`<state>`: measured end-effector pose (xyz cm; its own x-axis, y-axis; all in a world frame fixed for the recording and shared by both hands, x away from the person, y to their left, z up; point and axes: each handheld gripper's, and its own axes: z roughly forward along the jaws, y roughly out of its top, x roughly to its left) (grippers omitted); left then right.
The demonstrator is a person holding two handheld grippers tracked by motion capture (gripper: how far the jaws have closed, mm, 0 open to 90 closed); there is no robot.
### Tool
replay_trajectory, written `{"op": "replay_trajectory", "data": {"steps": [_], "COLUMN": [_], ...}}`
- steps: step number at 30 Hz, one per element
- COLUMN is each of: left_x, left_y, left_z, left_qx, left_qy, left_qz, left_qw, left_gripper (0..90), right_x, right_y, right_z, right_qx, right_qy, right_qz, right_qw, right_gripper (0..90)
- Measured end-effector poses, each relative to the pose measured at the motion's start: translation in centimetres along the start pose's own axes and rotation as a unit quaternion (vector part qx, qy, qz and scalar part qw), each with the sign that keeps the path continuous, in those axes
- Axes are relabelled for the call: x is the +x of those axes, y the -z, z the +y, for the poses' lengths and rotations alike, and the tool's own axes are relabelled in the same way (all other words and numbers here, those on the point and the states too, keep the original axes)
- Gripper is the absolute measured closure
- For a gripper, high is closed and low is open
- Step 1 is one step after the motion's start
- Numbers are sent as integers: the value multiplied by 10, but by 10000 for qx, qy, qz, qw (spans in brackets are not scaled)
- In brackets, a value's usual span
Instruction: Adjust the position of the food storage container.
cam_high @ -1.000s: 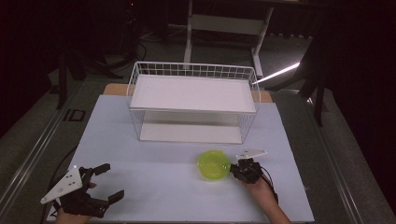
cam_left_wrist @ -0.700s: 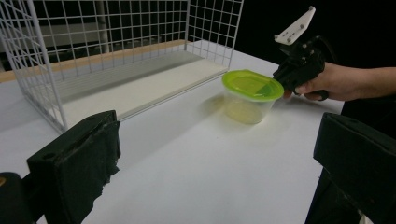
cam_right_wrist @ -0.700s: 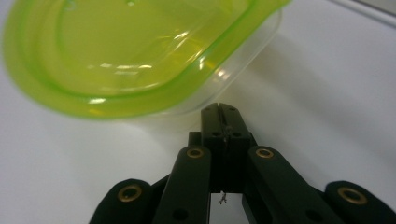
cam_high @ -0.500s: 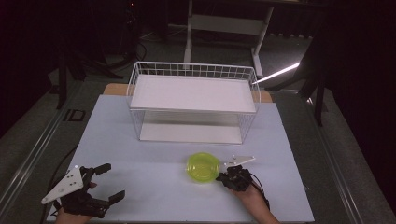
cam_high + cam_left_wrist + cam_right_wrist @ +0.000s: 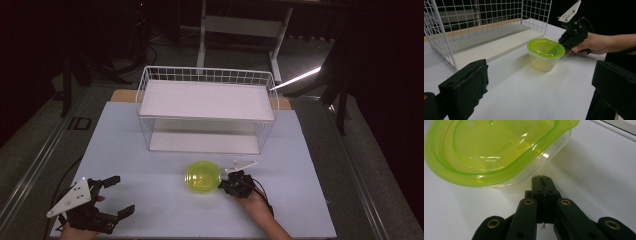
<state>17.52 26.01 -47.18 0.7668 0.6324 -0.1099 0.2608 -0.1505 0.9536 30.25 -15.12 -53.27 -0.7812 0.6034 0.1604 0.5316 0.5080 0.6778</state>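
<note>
My left gripper [image 5: 541, 100] holds its two black padded jaws wide apart, with bare white tabletop [image 5: 529, 95] between them. Ahead sits a clear plastic tub with a lime-green lid [image 5: 545, 53], upright on the table. My right gripper [image 5: 573, 33], black with a white three-cornered plate on top, has its tips at the tub's lid rim on the far side, my hand [image 5: 594, 43] behind it. To the tub's left stands a white wire basket rack [image 5: 474, 17] on a white base board.
</note>
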Motion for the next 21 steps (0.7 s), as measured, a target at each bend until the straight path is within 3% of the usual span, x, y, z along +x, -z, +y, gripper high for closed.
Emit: {"op": "replay_trajectory", "data": {"steps": [5,11,18,21], "left_x": [0,0,2,3], "left_y": [1,0,-3,-6], "left_z": [0,0,-1,-2], "left_qx": [-17,-12,73,105], "left_qy": [4,25,14,149], "left_qz": [-3,-1,-10,192], "left_qw": [10000,10000,10000,9996], "left_gripper": [14,14,14,14], "right_x": [3,2,3,6], "right_y": [-2,14,40,51], "right_z": [3,-2,-9,-10], "right_qx": [-16,-85,-433,-566], "right_qy": [37,18,78,156], "right_qz": [-43,-219,-219,-224], "right_qw": [10000,9997,9988,9980], "right_gripper": [900,891,441,228]}}
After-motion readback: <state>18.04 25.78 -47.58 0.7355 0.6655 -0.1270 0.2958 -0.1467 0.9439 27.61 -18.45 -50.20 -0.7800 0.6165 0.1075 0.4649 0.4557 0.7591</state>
